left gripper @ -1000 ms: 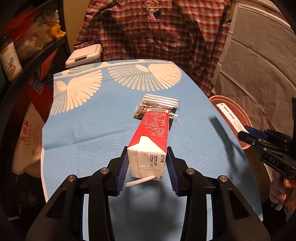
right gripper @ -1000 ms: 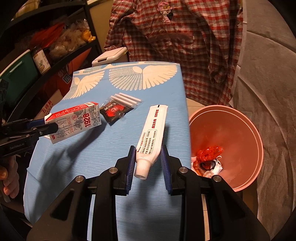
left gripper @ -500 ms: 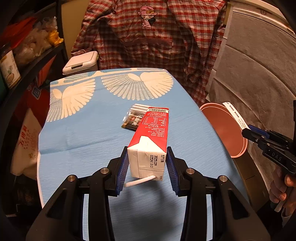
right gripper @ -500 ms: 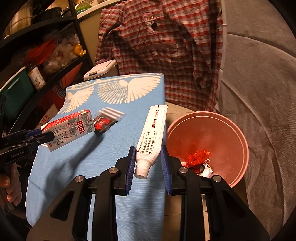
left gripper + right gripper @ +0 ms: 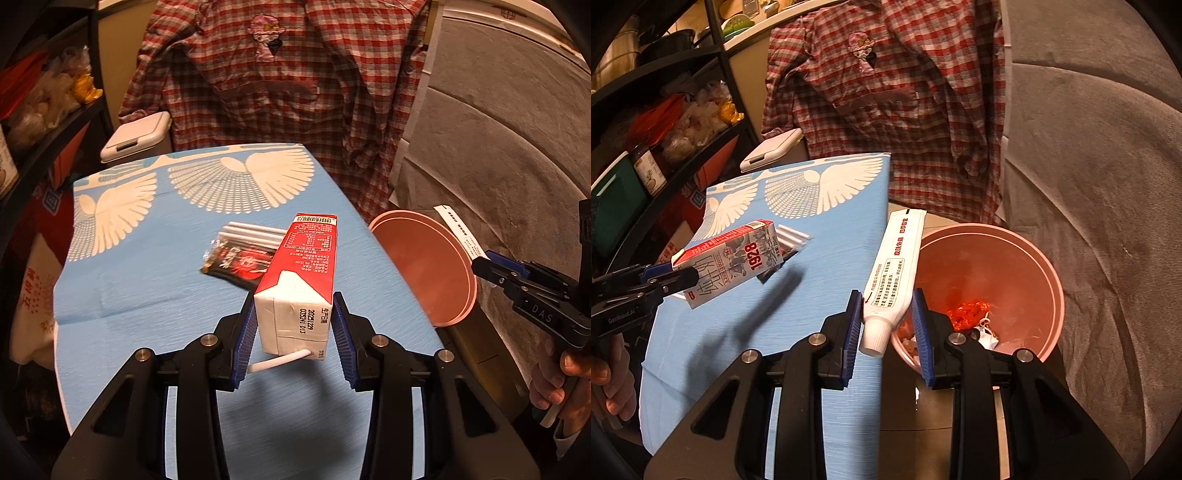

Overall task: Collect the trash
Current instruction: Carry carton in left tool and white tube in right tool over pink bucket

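My left gripper [image 5: 293, 341] is shut on a red and white milk carton [image 5: 301, 280] with a bent white straw, held above the blue cloth table [image 5: 147, 295]. It also shows in the right wrist view [image 5: 733, 262]. My right gripper [image 5: 886, 332] is shut on a white toothpaste tube [image 5: 895, 269], cap towards me, at the table's right edge beside the pink bin [image 5: 1034, 258]. A dark snack wrapper with white sticks [image 5: 245, 253] lies on the table beyond the carton.
The pink bin [image 5: 424, 266] stands on the floor right of the table and holds red and white trash [image 5: 971, 312]. A plaid shirt [image 5: 295, 85] hangs behind. Black shelves [image 5: 665, 122] stand at left, a white lidded bin [image 5: 136, 136] behind the table, grey fabric [image 5: 1089, 166] at right.
Both grippers moved right with their loads. The toothpaste tube has shifted from over the table to its right edge beside the bin. The carton has risen and moved towards the bin.
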`<state>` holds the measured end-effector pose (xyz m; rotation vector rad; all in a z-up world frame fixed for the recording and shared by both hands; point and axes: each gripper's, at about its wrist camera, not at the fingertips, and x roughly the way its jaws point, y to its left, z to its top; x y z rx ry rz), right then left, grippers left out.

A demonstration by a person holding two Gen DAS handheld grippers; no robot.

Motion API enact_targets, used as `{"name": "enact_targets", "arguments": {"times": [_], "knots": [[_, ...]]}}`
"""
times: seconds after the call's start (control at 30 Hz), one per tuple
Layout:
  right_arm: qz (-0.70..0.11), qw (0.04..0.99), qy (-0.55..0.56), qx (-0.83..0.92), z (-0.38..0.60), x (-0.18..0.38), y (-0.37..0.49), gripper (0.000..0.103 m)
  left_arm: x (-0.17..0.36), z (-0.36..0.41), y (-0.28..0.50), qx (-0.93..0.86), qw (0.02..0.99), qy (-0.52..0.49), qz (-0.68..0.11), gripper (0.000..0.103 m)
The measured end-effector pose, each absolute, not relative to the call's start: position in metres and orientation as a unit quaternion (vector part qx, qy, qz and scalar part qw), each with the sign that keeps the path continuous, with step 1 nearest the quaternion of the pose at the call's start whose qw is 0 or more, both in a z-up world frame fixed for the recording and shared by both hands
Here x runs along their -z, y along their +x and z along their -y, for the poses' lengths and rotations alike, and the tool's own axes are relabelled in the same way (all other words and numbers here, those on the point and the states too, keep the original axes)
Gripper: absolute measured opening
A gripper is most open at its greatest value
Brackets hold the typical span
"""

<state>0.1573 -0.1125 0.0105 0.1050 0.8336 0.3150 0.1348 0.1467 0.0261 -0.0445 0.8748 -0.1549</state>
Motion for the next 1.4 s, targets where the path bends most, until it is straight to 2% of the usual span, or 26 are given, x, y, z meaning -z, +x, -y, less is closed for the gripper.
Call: {"name": "enact_targets", "arguments": {"times": [0.53, 0.8, 0.93, 1.23, 1.4], "knots": [[-0.404, 0.904, 0.061, -0.126, 0.143, -0.022, 0.175, 0.028, -0.03, -0.098, 0.154, 0.11, 0.9, -0.017, -0.422, 0.039], [-0.406, 0.904, 0.023, -0.136, 0.154, -0.039, 0.195, 0.028, -0.029, -0.066, 0.166, 0.131, 0.896, -0.014, -0.425, 0.039], [-0.409, 0.902, -0.005, -0.137, 0.162, -0.031, 0.204, 0.028, -0.026, -0.046, 0.175, 0.143, 0.892, -0.01, -0.43, 0.039], [-0.436, 0.89, 0.059, -0.118, 0.199, 0.006, 0.218, 0.028, -0.008, -0.005, 0.193, 0.147, 0.883, 0.002, -0.445, 0.039], [-0.441, 0.889, 0.051, -0.112, 0.2, 0.012, 0.226, 0.028, 0.005, 0.017, 0.207, 0.141, 0.879, 0.013, -0.456, 0.039]]}}
